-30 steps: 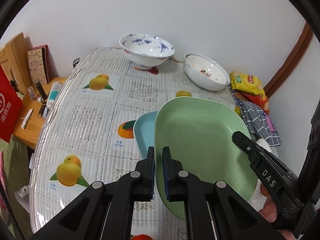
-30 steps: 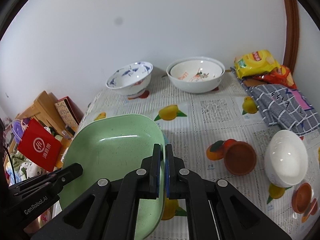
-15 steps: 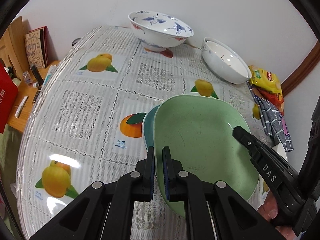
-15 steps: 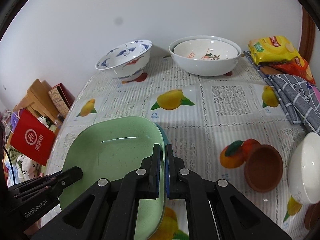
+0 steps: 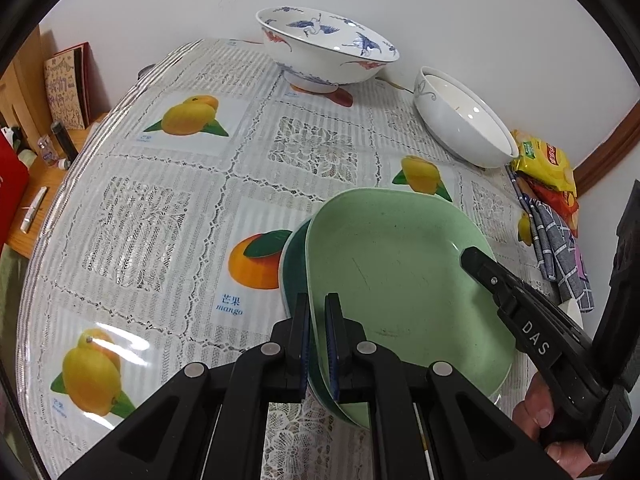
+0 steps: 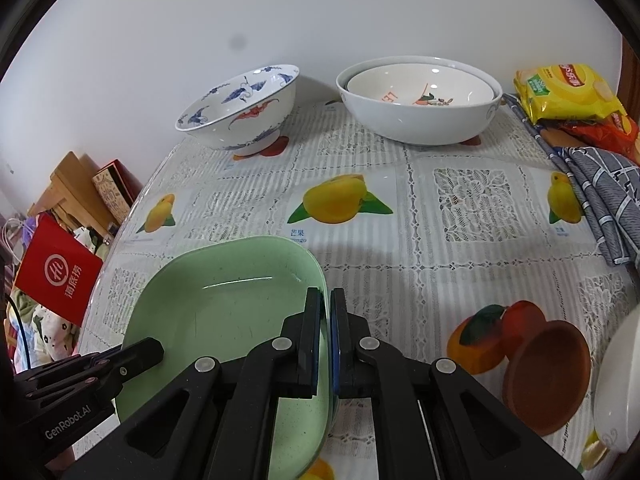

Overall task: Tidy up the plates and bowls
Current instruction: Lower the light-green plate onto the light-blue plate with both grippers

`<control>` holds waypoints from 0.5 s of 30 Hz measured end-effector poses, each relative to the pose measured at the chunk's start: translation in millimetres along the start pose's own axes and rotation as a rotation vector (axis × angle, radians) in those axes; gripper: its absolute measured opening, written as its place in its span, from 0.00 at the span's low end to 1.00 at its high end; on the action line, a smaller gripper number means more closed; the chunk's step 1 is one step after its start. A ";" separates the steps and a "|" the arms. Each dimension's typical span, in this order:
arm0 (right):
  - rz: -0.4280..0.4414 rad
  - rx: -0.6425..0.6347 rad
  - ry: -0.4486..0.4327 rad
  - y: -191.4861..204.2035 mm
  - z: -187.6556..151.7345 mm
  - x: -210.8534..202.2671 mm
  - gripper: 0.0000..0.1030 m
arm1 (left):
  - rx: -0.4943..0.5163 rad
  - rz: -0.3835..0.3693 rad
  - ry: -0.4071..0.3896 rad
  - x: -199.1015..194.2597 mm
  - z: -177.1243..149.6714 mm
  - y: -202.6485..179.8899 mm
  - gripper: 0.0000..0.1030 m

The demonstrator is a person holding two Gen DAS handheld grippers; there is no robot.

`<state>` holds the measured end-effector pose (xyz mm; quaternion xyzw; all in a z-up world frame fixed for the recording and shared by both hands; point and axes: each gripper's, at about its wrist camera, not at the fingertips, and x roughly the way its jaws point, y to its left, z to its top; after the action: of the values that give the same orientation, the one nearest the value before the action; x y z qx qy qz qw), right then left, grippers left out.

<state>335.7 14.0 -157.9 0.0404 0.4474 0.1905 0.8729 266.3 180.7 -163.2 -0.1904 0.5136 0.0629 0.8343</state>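
Both grippers are clamping the same stack of two plates from opposite sides. The left gripper (image 5: 317,344) is pinching the left rim of the green plate (image 5: 400,280), with the darker teal plate (image 5: 294,264) nested directly beneath it, both rims caught between its narrow jaws. The right gripper (image 6: 325,344) is squeezing the right rim of the green plate (image 6: 224,304) in the same way, its jaws nearly together around the edge. A fingertip of the person's right hand (image 5: 538,408) is showing at the lower right of the left wrist view.

The plates are sitting over the near part of the table (image 5: 168,216), which is wearing a lace-patterned cloth printed with mangoes and oranges; whether the stack is touching the cloth cannot be told. At the far edge, near the wall, a blue-and-red patterned bowl (image 6: 244,108) is standing on the left. To its right, two white bowls (image 6: 420,100) are sitting nested, one inside the other. A yellow snack bag (image 6: 568,92) and a grey checked cloth (image 6: 608,184) are lying at the far right. A brown dish (image 6: 548,376) is resting near the right edge, just beside a white bowl (image 6: 620,380) that is only partly showing.
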 end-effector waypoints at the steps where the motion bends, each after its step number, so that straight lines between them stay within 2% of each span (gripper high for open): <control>1: 0.004 -0.003 -0.001 0.2 0.4 1.5 0.05 | -0.002 0.000 -0.001 0.9 0.4 0.7 0.08; 15: 0.006 -0.061 -0.015 5.2 1.3 9.0 0.10 | -0.011 -0.012 0.004 5.0 2.7 2.7 0.07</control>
<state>339.9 22.2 -162.8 0.0169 0.4347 0.2064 0.8765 270.0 183.8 -167.2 -0.1982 0.5137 0.0605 0.8326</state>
